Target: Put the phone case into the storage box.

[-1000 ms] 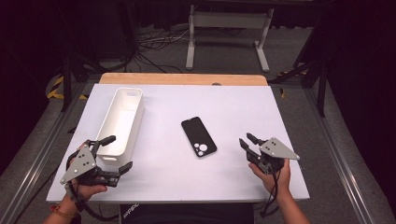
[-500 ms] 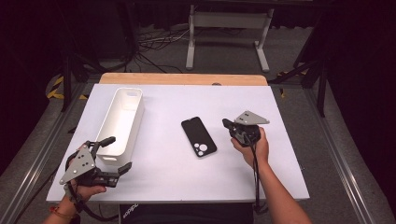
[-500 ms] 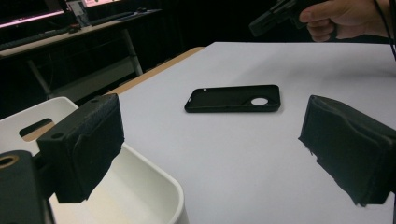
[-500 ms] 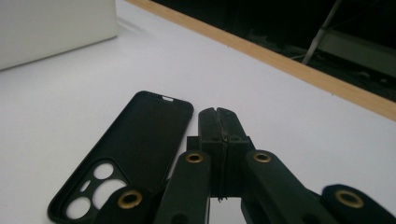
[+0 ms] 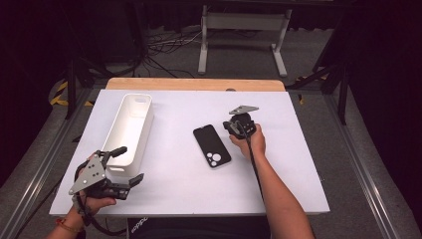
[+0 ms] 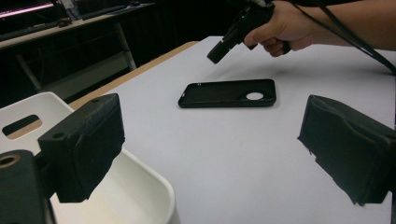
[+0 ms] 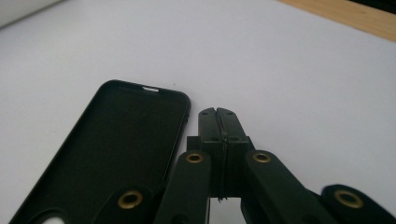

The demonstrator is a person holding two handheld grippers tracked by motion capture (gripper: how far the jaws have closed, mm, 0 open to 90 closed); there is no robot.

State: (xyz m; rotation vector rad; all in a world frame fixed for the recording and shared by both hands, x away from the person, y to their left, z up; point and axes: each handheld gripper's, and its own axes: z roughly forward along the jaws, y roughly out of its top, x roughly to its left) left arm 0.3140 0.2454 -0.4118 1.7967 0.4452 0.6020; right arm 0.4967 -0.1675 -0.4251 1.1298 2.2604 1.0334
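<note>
My left gripper [image 5: 115, 167] hangs spread wide, holding nothing, at the near end of the white bin [image 5: 130, 130]. The black phone case [image 5: 212, 145] lies flat mid-table, hollow side up. Just right of it my right gripper [image 7: 218, 113] is clenched on nothing — nudging that edge with closed jaws could skid the case away, I judge.

A white table [image 5: 174, 199] with a wooden strip [image 5: 194, 84] along its far edge stands on grey carpet [image 5: 169, 55] in a dark room, with a grey metal stand [image 5: 242, 22] and loose cables [image 5: 164, 42] beyond it and yellow-black tape [image 5: 59, 94] on the floor at left.
</note>
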